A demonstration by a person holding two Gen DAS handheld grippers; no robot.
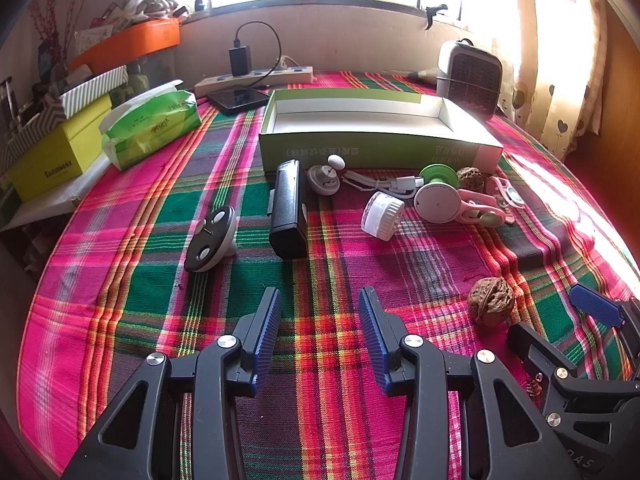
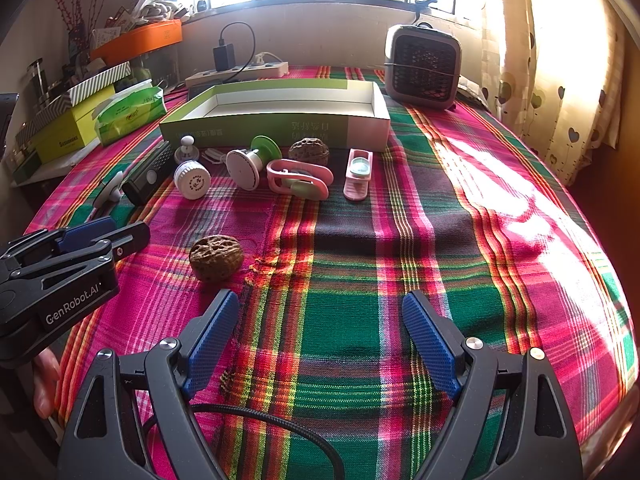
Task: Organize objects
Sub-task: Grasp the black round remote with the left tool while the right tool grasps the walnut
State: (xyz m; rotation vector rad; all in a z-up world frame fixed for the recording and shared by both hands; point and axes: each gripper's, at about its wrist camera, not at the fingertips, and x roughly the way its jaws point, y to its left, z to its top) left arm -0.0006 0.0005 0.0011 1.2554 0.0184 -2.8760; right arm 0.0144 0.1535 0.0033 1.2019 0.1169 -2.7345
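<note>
Both grippers were spread wide and empty, tilted down over the plaid woven cloth (image 2: 344, 320): left gripper (image 1: 319, 334), right gripper (image 2: 320, 344). A wrinkly brown walnut (image 2: 216, 257) sat between them, well short of the shallow cardboard box (image 2: 276, 124).

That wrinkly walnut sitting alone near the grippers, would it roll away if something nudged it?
Probably a little: the walnut is roundish, so a push could set it rolling, though the woven tablecloth and its bumpy shell should stop it soon. It looks hard, so likely not fragile. Its ridges should give ribbed pads some hold.
</note>
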